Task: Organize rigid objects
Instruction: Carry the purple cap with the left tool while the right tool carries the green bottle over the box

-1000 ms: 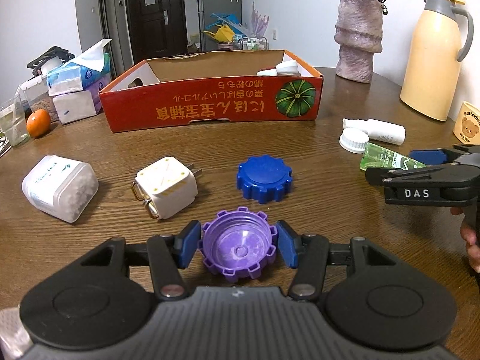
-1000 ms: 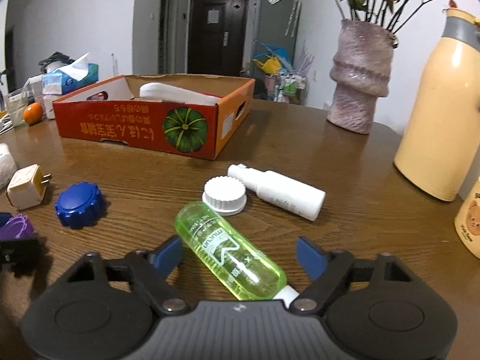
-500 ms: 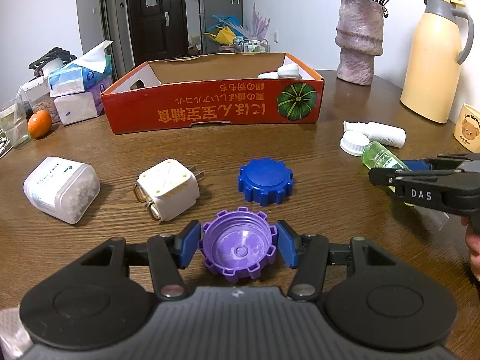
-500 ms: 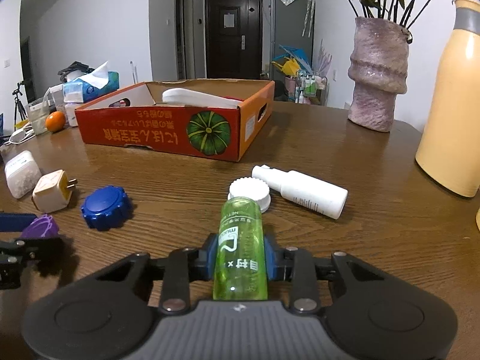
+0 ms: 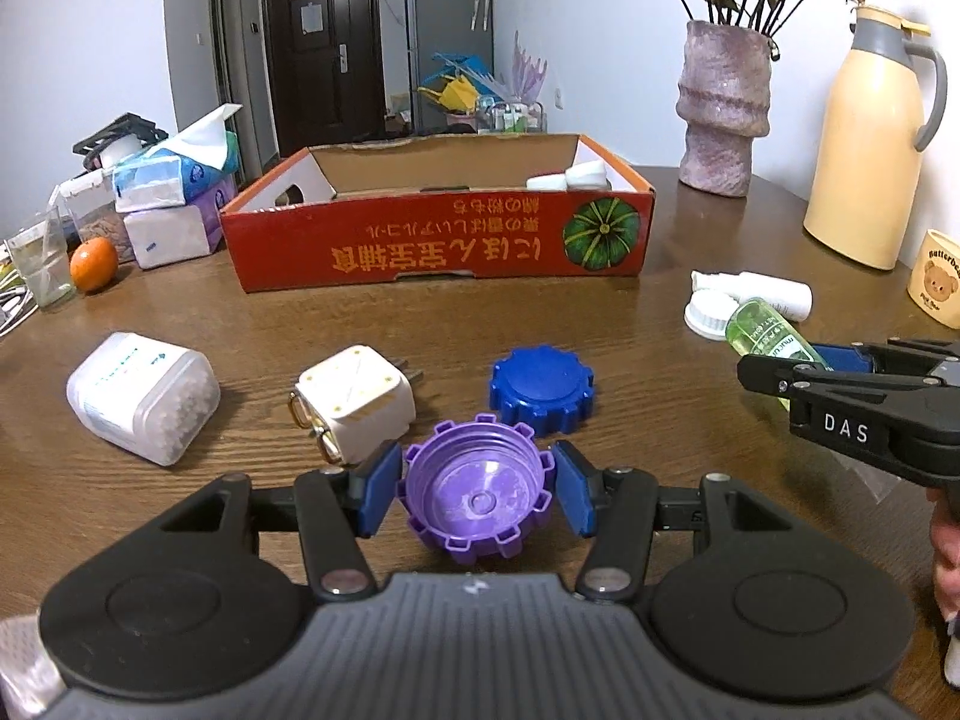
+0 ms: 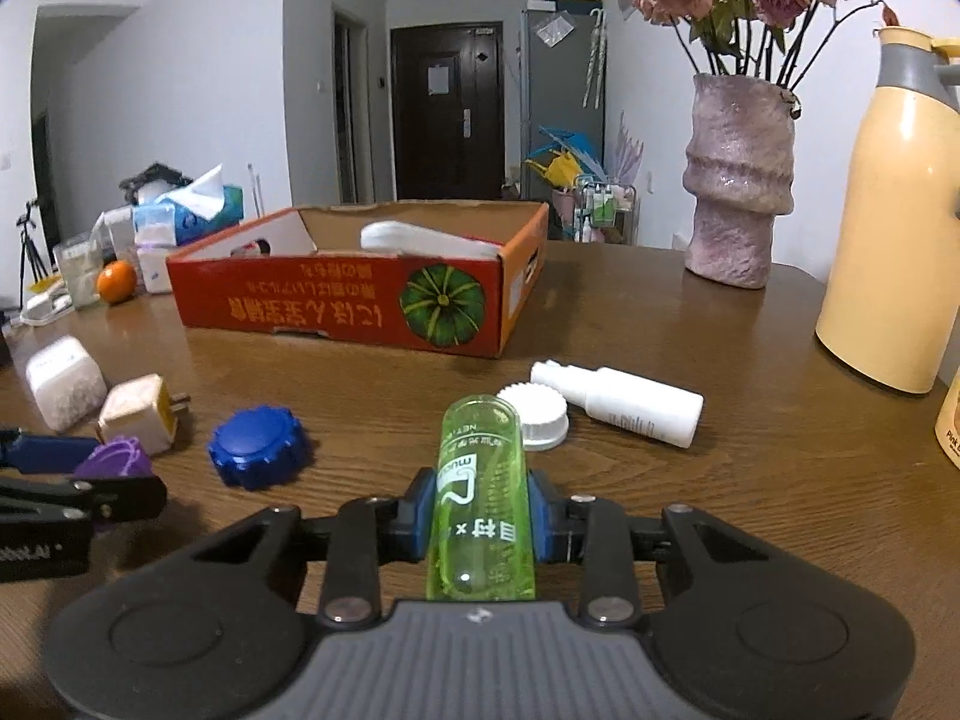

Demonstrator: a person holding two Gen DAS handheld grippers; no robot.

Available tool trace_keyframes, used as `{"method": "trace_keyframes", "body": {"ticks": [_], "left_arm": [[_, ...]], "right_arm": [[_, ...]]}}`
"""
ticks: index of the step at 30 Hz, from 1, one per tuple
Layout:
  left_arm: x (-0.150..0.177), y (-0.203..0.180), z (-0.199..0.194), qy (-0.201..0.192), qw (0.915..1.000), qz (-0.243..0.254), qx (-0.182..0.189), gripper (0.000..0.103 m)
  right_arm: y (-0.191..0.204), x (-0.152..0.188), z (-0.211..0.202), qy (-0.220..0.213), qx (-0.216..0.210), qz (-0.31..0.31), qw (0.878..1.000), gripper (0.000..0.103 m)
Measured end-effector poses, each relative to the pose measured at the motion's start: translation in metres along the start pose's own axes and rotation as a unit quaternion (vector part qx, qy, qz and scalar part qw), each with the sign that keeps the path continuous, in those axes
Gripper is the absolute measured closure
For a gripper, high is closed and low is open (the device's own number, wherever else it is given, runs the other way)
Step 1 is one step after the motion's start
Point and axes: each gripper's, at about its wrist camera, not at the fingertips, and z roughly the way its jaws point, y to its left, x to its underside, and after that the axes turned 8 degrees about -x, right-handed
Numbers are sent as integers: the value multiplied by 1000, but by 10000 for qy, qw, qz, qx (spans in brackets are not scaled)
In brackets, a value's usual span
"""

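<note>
The purple cap (image 5: 477, 489) sits hollow side up between the blue pads of the left gripper (image 5: 477, 495), which grasps it on both flanks, low over the wooden table (image 5: 420, 324) near its near edge. The left gripper points level toward the red cardboard box (image 5: 438, 243) at the table's middle. The green bottle (image 6: 480, 492) is clamped lengthwise in the right gripper (image 6: 480, 519), its base pointing forward and slightly upward, held above the table toward the right side. In the left wrist view the right gripper reaches in from the right, with part of the person's hand (image 5: 948, 546) at the frame edge.

Just beyond the purple cap lie a blue cap (image 5: 543, 387) and a white plug adapter (image 5: 354, 408), with a clear container of white beads (image 5: 144, 396) farther left. Ahead of the green bottle lie a white cap (image 6: 540, 417) and a white bottle (image 6: 624, 405) on its side, close together. A white object (image 6: 426, 240) rests inside the box.
</note>
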Motion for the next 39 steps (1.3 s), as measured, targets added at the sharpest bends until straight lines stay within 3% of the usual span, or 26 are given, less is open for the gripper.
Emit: {"method": "trace_keyframes", "body": {"ticks": [20, 39], "left_arm": [[-34, 22, -17, -523, 9983, -227, -129, 47], [-74, 32, -17, -822, 9952, -482, -220, 47]], "right_arm": [[36, -37, -9, -510, -248, 115, 9983, 73], [47, -73, -2, -904, -340, 198, 9951, 73]]}}
